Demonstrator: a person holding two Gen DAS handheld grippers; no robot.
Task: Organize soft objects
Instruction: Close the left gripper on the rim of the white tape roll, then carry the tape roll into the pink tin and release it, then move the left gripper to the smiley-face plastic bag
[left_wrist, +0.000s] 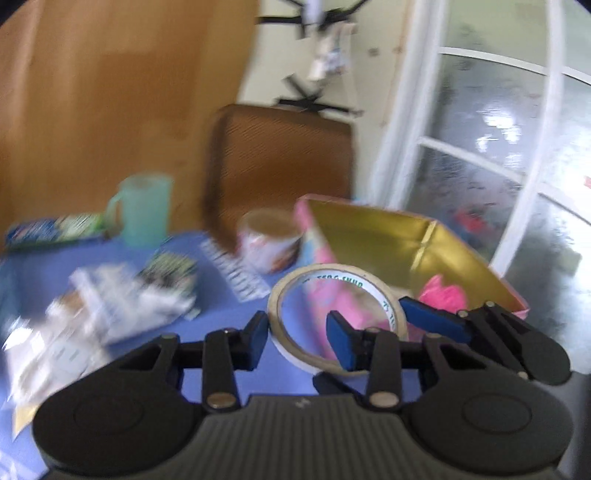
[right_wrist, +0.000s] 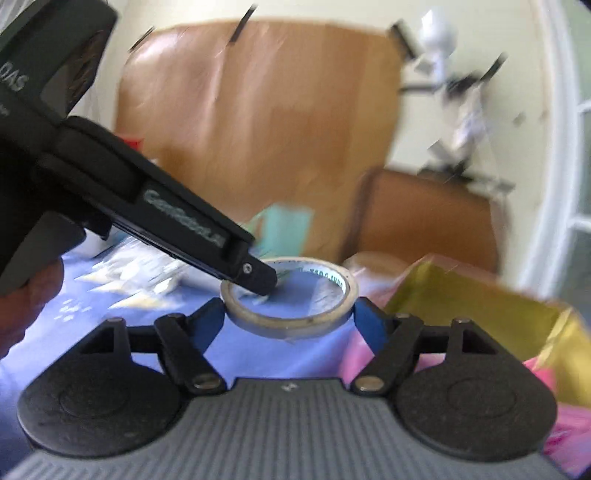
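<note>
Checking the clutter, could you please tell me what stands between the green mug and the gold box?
A printed cup stands between the mug and the box, shown in the left wrist view.

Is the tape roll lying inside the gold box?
No, the tape roll is outside the gold box, in front of its pink outer wall.

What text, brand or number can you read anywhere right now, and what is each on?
"DAS": black body of the left gripper, cut off by the frame edge.
"GenRobot.AI", roughly, blurred: side of the same gripper's finger arm.
Green letters inside the beige tape roll: too blurred to read.
Print on the packets on the blue table: too blurred to read.
</note>
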